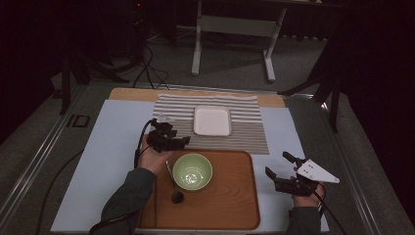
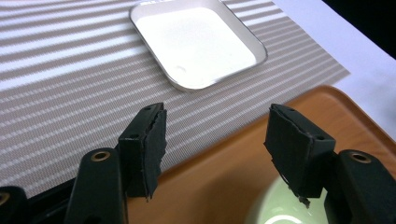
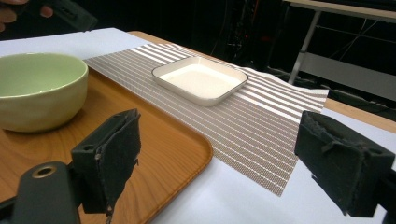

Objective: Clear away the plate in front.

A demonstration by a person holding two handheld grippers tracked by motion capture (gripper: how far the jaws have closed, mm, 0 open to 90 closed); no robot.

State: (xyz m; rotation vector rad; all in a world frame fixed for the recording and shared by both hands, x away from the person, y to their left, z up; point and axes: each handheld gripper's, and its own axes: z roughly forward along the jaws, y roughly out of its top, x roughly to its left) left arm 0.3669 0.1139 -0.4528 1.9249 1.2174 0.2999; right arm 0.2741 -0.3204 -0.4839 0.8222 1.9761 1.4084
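Observation:
A pale green bowl (image 1: 192,171) stands on a wooden tray (image 1: 230,205). Behind it, a white square dish (image 1: 212,120) rests on a striped placemat (image 1: 171,105). My left gripper (image 1: 185,142) hovers open over the tray's far left corner, just behind the bowl. In the left gripper view, its jaws (image 2: 215,140) are spread and empty above the tray edge (image 2: 224,182), with the bowl rim (image 2: 280,210) below right. My right gripper (image 1: 277,163) is open and empty, right of the tray. In the right gripper view, it (image 3: 219,154) faces the dish (image 3: 201,79) and the bowl (image 3: 39,88).
A small dark round object (image 1: 177,197) lies on the tray in front of the bowl. A thin utensil (image 1: 170,172) lies along the bowl's left side. A light blue cover (image 1: 112,147) spreads over the table. A white table frame (image 1: 235,29) stands on the floor beyond.

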